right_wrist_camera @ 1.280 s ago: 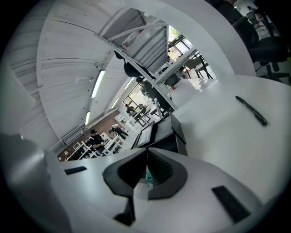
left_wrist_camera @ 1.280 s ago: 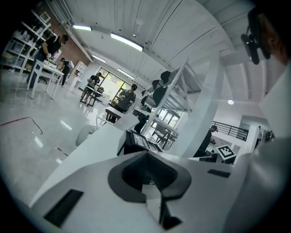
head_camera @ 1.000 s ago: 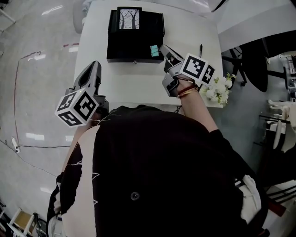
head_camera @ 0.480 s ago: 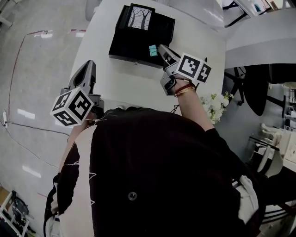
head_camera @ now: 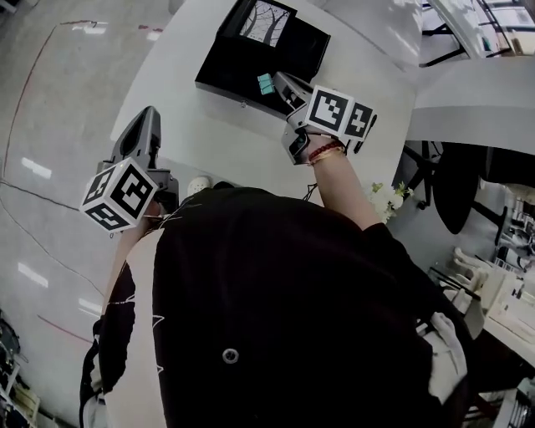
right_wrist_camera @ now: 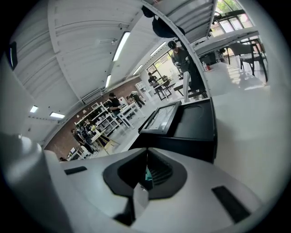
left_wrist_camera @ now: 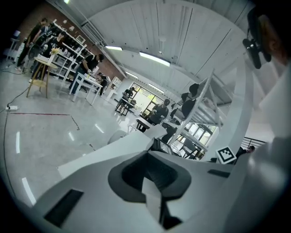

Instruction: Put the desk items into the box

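Teal clip (head_camera: 265,84) juts from right gripper (head_camera: 277,82) toward black box (head_camera: 224,79).

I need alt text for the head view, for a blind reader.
The right gripper holds a teal clip at the near edge of a black box on a white table. The left gripper is empty, near the table's left edge.

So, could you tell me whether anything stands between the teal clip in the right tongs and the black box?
Nothing visible does. The right tongs hold the teal clip at the black box's near edge. A framed picture lies at the box's far end, clear of the clip.
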Tool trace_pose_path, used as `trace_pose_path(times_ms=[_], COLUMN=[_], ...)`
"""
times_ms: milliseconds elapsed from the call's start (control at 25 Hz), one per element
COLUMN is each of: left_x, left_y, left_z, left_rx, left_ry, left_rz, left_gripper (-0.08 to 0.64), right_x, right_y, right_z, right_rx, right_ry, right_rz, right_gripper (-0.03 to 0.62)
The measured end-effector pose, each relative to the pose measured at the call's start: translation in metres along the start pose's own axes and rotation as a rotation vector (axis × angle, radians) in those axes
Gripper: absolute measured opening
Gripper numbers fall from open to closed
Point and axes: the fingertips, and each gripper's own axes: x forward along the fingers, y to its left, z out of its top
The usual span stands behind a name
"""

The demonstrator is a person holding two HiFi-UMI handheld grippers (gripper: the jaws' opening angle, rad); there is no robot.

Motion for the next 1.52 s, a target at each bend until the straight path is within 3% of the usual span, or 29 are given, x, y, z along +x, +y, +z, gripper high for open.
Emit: trace_pose_path(times_ms=[360,840,1520], left_x=[-0.044,-0.104,-0.128], left_y=[0.028,0.050,0.059], left_z=[0.001,-0.001,-0.006], left_rx=[-0.016,-0.028,-0.068], left_ry=[-0.051,-0.116,-0.178], left_rz=[0.112,0.217,0.296], left_gripper=[0.011,0.011,0.011], right_x=[0.022,0.040,0.064], right_y=[0.012,0.014,0.003], right_z=[-0.009,-0.018,-0.032], right_rx=[-0.194,-0.227,-0.286], right_ry=[0.077,0.127,0.243], right_rz=[-0.003,-0.017,-0.026], right_gripper=[0.011,0.011,0.012])
